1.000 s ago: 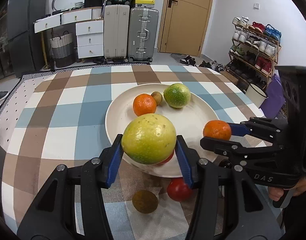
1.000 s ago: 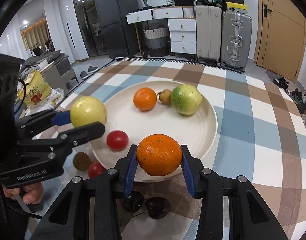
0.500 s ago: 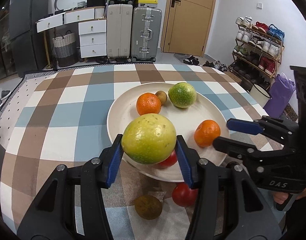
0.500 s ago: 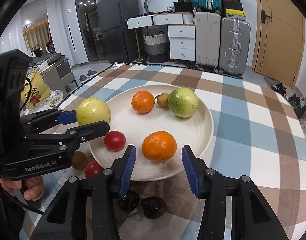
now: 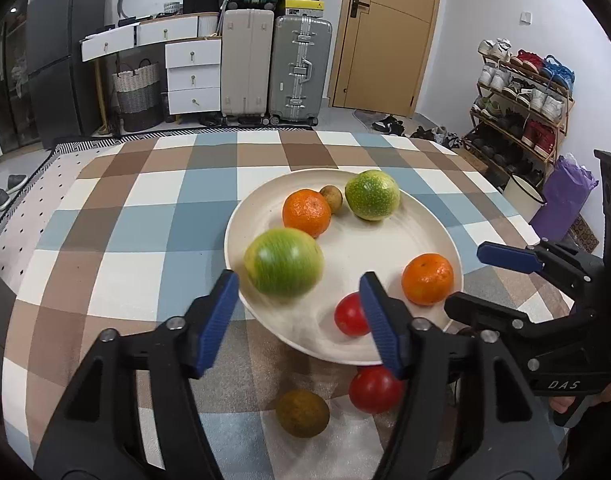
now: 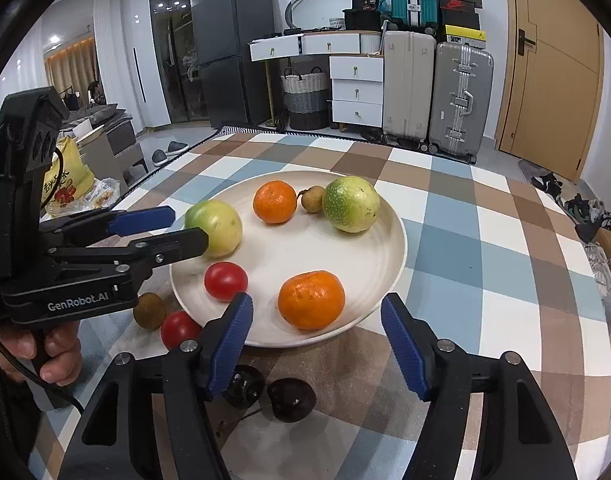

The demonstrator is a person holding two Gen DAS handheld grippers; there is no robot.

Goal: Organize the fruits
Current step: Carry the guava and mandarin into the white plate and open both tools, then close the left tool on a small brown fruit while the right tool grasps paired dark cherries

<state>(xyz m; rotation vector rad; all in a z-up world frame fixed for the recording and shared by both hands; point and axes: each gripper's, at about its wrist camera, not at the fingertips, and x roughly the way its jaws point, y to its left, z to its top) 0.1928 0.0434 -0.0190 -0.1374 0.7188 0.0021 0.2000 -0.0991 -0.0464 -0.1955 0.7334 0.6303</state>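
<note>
Both claws are spread, gripping nothing: left claw (image 5: 299,304) just behind the green fruit (image 5: 283,262), blurred, at the plate's (image 5: 385,248) 9 o'clock; right claw (image 6: 317,336) behind the orange (image 6: 311,300) at 6.

A big white plate (image 6: 389,248) sits on a checked tablecloth (image 6: 485,240). On the plate are two oranges, one at the back (image 6: 275,202) and one at the front (image 6: 311,300). A small brown fruit (image 6: 312,199) sits beside a green fruit (image 6: 351,204). A red tomato (image 6: 225,281) lies near the front edge. A yellow-green fruit (image 6: 215,229) is at the left edge, just past the tips of the left gripper (image 6: 177,226), whose fingers are spread apart. The right gripper (image 6: 315,332) is wide apart too and holds nothing. Off the plate lie another tomato (image 6: 179,329), a brown fruit (image 6: 149,311) and two dark fruits (image 6: 291,399).
</note>
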